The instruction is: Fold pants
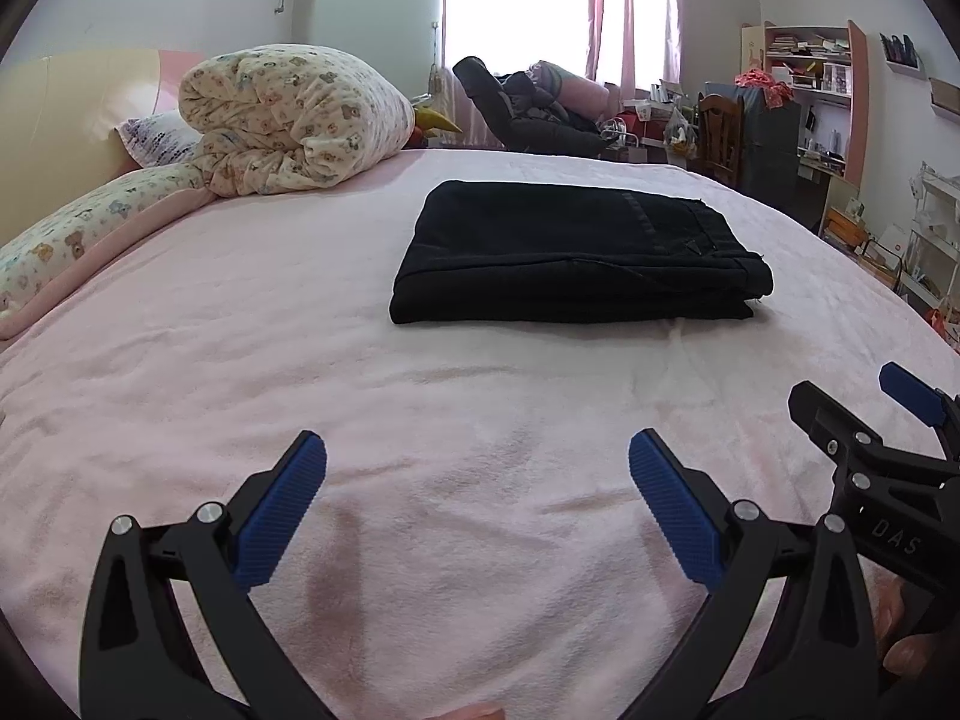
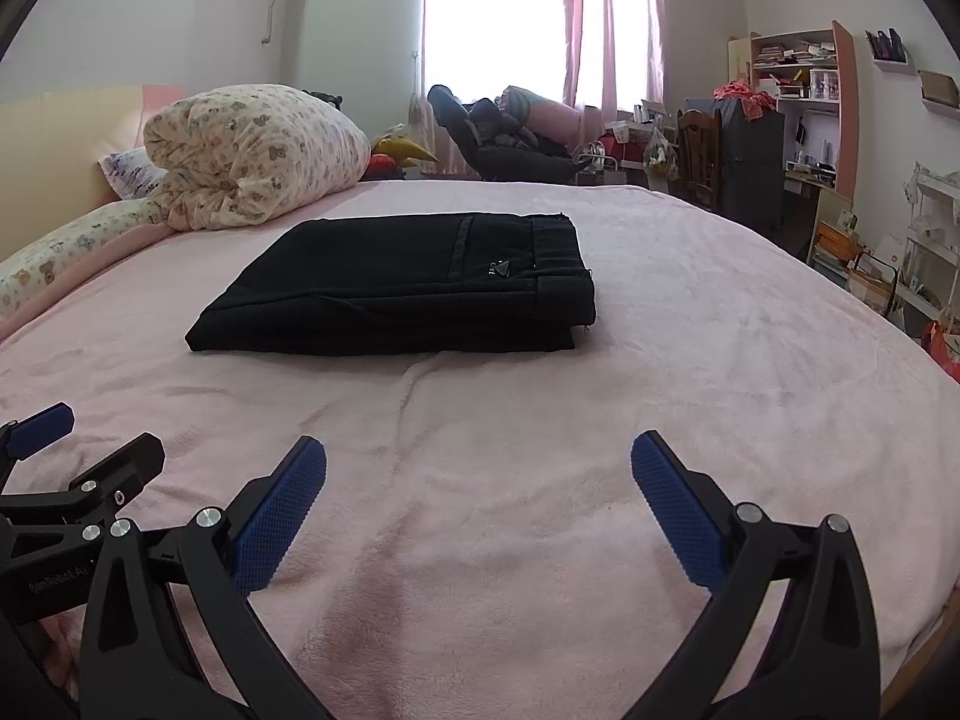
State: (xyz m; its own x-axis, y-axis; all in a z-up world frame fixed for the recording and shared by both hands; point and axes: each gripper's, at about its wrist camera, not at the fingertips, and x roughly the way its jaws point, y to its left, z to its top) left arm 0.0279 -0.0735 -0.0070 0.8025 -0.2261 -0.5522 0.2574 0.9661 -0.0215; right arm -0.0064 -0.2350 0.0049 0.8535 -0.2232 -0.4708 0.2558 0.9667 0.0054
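Item: black pants [image 1: 576, 252], folded compact, frame centre on pink bed [image 1: 300, 360]. Left hand-held gripper [image 1: 477, 456] and right hand-held gripper [image 2: 478, 456]: jaws wide, empty. Likely remaining: check edges, avoid disturbing stack.

My left wrist camera sits low over the pink blanket [image 1: 180, 360], looking forward between my left gripper [image 1: 477, 450] fingers toward the window [image 1: 516, 0]. The folded black pants [image 1: 570, 252] lie ahead, slightly right of centre, well apart from the lens. My right wrist camera faces the same way from just beside it, at a similar height, so the pants [image 2: 396, 294] fall left of centre. Each view catches the other tool at its inner edge: the right gripper [image 1: 858, 414] in the left view, the left gripper [image 2: 90, 438] in the right. Both share the bed, rolled quilt [image 2: 252, 150], window and shelves [image 2: 798, 72].
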